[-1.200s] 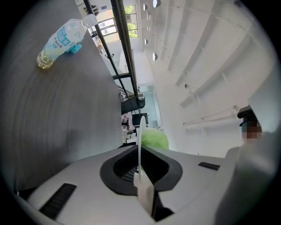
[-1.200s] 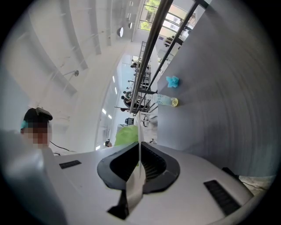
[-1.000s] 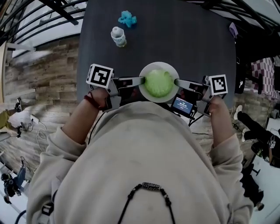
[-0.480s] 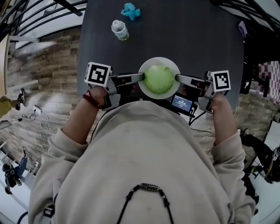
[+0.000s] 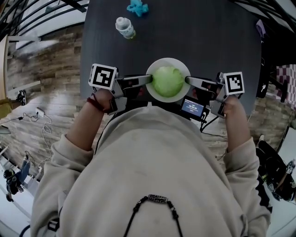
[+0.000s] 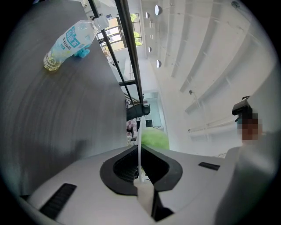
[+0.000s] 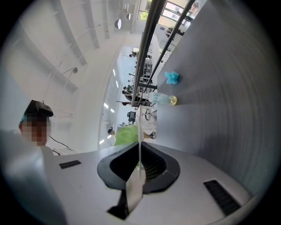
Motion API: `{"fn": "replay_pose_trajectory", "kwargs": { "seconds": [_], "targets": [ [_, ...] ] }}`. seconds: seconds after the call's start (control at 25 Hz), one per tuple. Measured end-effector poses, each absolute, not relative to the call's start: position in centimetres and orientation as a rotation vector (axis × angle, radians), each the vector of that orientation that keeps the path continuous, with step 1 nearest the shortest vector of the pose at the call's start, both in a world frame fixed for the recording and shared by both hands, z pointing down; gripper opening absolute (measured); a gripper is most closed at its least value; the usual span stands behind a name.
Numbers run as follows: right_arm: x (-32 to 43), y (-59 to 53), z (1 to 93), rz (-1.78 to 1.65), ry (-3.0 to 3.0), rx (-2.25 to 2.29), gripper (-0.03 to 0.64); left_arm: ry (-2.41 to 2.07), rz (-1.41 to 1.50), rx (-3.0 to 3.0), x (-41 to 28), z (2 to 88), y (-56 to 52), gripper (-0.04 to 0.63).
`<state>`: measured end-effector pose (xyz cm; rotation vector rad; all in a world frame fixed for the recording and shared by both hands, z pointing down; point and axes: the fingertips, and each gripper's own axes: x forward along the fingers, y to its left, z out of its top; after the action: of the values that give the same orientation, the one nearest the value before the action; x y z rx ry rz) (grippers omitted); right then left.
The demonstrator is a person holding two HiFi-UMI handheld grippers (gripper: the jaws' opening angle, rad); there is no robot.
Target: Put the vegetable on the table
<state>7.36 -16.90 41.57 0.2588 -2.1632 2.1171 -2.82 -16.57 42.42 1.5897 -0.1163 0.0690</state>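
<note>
Left gripper (image 5: pixel 149 79) pinches the plate (image 5: pixel 167 60) rim at nine o'clock, right gripper (image 5: pixel 187 80) at three; vegetable (image 5: pixel 168 81) centred between, table (image 5: pixel 194 37) directly beneath.

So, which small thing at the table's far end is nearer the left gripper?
The clear bottle with the white cap; the blue toy lies beyond it, farther from the left gripper.
</note>
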Motion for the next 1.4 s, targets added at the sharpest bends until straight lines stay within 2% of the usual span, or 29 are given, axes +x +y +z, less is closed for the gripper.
{"fn": "replay_pose_trajectory", "kwargs": {
  "seconds": [1.4],
  "targets": [
    [9.5, -18.0, 48.9, 2.098, -2.173, 0.232, 0.029, -0.226, 0.042, 1.597, -1.2, 49.6, -17.4, 0.018]
  ]
}}
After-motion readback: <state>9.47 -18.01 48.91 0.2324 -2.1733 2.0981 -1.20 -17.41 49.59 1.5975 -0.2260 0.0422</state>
